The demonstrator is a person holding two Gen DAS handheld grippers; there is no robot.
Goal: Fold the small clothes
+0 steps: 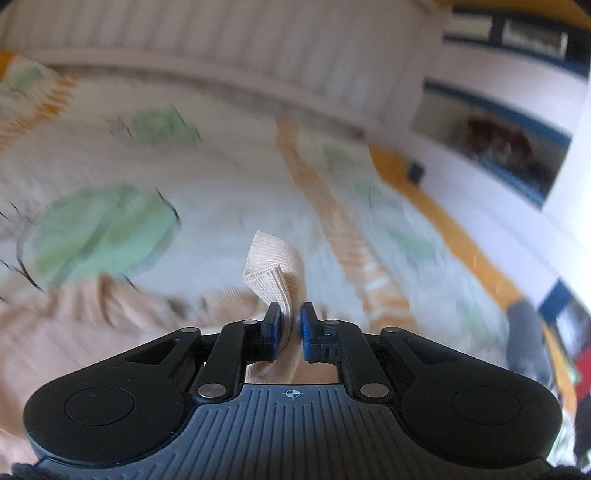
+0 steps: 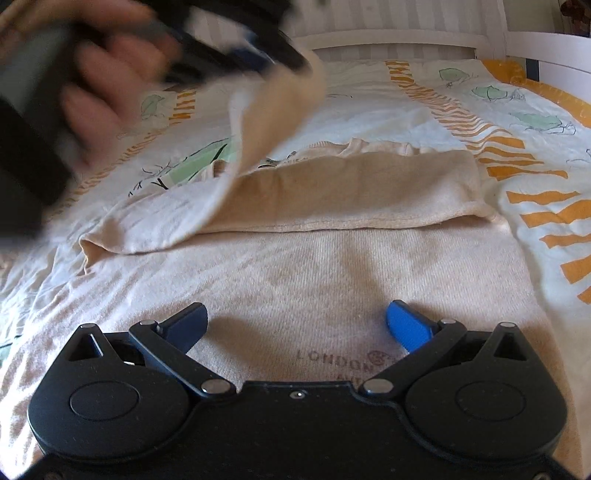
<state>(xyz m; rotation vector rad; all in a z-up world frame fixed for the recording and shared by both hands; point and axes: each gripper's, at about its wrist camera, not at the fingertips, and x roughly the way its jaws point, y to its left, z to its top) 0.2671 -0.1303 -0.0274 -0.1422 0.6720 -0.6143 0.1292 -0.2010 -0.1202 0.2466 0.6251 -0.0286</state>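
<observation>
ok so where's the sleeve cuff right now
In the left wrist view the ribbed cuff is pinched in the left gripper, lifted above the patterned bedsheet.

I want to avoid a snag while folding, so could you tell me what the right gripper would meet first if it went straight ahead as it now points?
Probably the beige top itself: the right gripper, open, points low along its flat front, towards the folded-over sleeve. How far off that is, I cannot tell.

White slatted headboard (image 2: 388,18) behind a leaf-patterned bedspread (image 2: 369,107).
</observation>
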